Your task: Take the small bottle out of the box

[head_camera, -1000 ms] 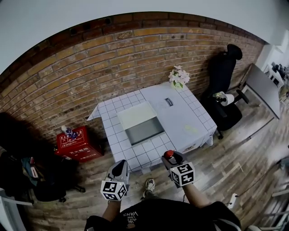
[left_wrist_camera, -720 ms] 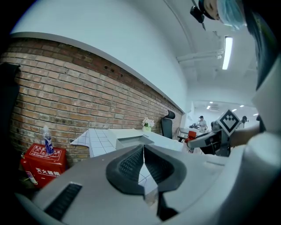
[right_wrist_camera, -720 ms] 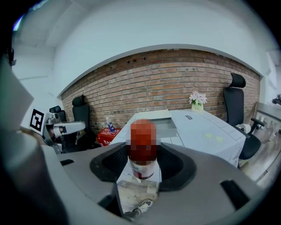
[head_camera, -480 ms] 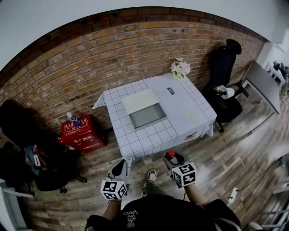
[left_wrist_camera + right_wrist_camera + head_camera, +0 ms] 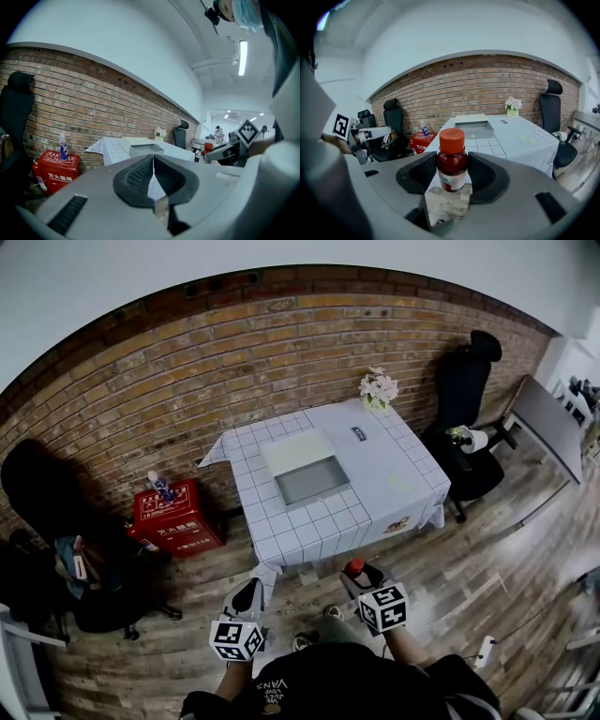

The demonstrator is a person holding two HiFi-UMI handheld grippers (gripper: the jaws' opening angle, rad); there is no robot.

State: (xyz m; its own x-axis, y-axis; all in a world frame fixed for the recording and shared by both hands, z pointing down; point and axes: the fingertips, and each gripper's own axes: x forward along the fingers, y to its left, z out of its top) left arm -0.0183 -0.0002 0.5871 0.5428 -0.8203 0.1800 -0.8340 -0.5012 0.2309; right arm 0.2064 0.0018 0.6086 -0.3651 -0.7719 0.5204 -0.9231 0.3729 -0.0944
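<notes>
A small bottle [image 5: 451, 165] with dark red contents and an orange cap stands upright between the jaws of my right gripper [image 5: 452, 157], which is shut on it. In the head view the bottle [image 5: 354, 569] shows at the tip of the right gripper [image 5: 362, 579], held over the wooden floor, well short of the table [image 5: 384, 486]. The shallow grey box [image 5: 302, 471] lies open on the table's left half; its inside looks bare. My left gripper [image 5: 247, 600] hangs level with the right one, and its jaws [image 5: 153, 160] are shut with nothing in them.
A red fire-equipment case [image 5: 176, 521] with a water bottle [image 5: 159, 487] on top sits by the brick wall, left of the table. A vase of flowers [image 5: 379, 388] stands at the table's far corner. A black office chair [image 5: 469, 418] is right of it.
The table and box have drawn farther away and look smaller, as the person has stepped back. Both grippers keep their places in the view, the bottle still in the right one.
</notes>
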